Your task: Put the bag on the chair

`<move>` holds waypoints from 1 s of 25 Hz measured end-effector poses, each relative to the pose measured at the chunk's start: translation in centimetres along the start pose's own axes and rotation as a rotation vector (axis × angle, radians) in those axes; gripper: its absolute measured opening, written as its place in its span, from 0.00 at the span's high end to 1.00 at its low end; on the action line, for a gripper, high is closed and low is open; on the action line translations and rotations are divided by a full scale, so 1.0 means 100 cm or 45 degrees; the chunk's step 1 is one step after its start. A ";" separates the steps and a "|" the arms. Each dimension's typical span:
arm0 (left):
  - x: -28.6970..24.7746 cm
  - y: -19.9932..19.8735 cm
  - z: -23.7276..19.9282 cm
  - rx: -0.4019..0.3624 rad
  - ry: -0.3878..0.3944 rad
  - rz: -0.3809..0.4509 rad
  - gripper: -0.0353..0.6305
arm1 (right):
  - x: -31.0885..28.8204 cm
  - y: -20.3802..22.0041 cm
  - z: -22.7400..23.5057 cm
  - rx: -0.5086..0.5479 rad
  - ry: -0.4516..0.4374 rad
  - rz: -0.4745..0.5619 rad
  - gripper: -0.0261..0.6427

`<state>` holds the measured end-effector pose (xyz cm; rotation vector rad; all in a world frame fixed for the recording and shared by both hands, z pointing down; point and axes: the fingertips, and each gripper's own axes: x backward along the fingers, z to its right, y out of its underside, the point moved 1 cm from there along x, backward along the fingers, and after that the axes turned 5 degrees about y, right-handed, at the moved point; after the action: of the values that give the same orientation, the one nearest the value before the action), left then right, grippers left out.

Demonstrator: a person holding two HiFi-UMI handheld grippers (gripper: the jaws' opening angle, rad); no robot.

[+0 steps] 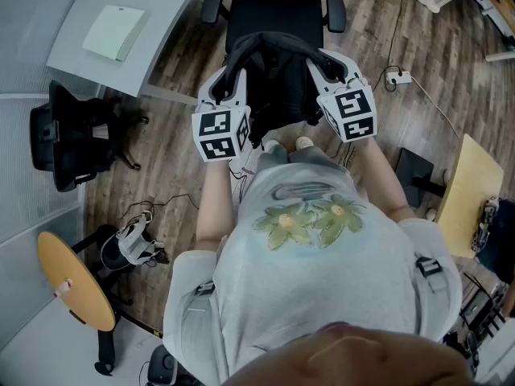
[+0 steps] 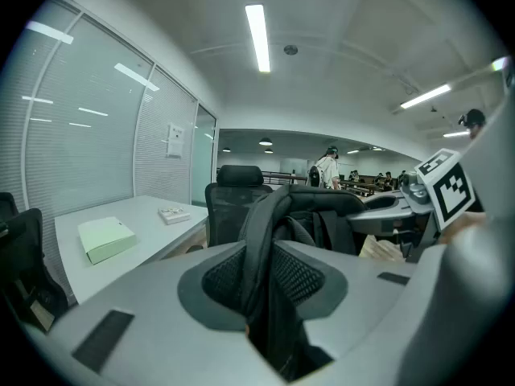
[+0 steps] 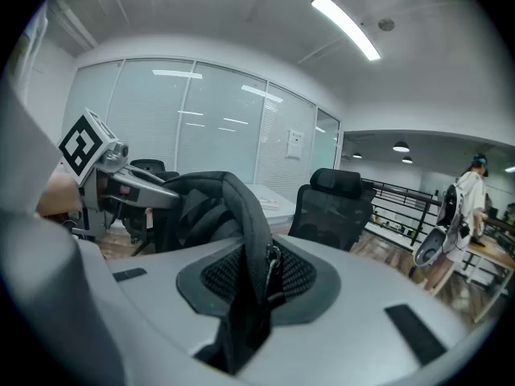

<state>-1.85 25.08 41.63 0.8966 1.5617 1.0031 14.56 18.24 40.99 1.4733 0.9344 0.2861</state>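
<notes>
A black backpack (image 1: 278, 87) hangs in the air between my two grippers, just in front of the black office chair (image 1: 273, 10). My left gripper (image 1: 231, 80) is shut on one shoulder strap (image 2: 256, 256), which runs down between its mesh pads. On the other side my right gripper (image 3: 256, 276) is shut on the second strap (image 3: 251, 240); in the head view it sits at the bag's right (image 1: 328, 64). Beyond the bag, the chair's backrest shows in both gripper views (image 2: 235, 190) (image 3: 334, 203). The bag's lower part is hidden behind the grippers and the person's body.
A grey desk (image 1: 153, 30) with a green notebook (image 1: 115, 32) stands at the left. Another black chair (image 1: 72, 135) is beside it. A round yellow table (image 1: 76, 284) is at lower left, a wooden tabletop (image 1: 468, 191) at right. A power strip (image 1: 398, 77) lies on the wooden floor.
</notes>
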 end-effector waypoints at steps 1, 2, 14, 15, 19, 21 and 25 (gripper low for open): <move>0.001 0.001 -0.001 0.000 0.005 -0.002 0.77 | 0.000 0.001 -0.002 -0.008 -0.003 -0.001 0.83; 0.001 0.002 -0.002 0.000 0.010 -0.004 0.77 | 0.001 0.002 -0.004 -0.016 -0.004 -0.001 0.83; 0.001 0.004 -0.011 -0.036 0.076 -0.009 0.77 | 0.000 0.007 -0.012 -0.061 0.027 0.006 0.83; 0.000 0.003 -0.013 -0.037 0.074 -0.009 0.77 | -0.002 0.007 -0.012 -0.060 0.026 0.005 0.83; -0.010 0.001 -0.023 -0.029 0.066 -0.019 0.77 | -0.016 0.004 -0.009 -0.059 0.018 -0.004 0.83; -0.016 0.000 -0.028 -0.015 0.069 -0.026 0.77 | -0.024 0.003 -0.006 -0.056 0.016 -0.009 0.83; -0.031 -0.002 -0.043 0.009 0.062 -0.036 0.77 | -0.046 -0.001 -0.003 -0.056 0.005 -0.011 0.83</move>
<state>-5.50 21.52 43.08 0.8583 1.6149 1.0067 11.39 15.30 42.55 1.4288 0.9316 0.3018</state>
